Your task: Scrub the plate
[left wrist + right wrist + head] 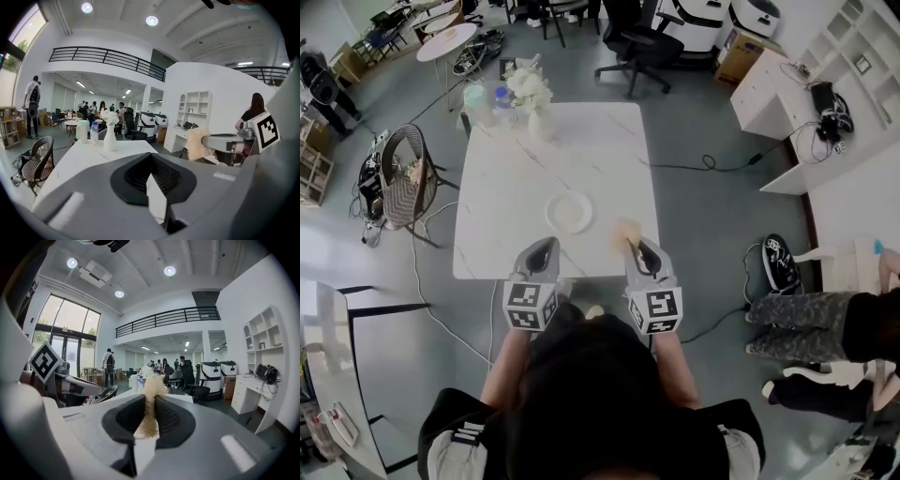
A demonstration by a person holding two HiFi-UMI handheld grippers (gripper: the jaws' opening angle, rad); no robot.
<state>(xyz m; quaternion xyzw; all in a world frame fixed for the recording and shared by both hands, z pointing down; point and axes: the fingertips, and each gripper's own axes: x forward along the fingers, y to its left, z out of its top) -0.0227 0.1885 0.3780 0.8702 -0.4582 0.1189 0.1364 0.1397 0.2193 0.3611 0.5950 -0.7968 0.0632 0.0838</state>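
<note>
Here, the left tool (547,244) and right tool (631,247) are held side by side over the near edge of the white counter (511,178). Left tool (151,157): jaws fully together, nothing between them. Right tool (150,401): jaws closed on a tan, fibrous scrubber (152,383), whose tuft projects beyond the tips. The plate (569,213), white and round, lies flat on the counter just ahead of the tools, apart from both. The scrubber (625,231) hangs to the plate's right, not touching it. At the counter's far edge stand a vase (534,117) of white flowers and two bottles (478,99).
</note>
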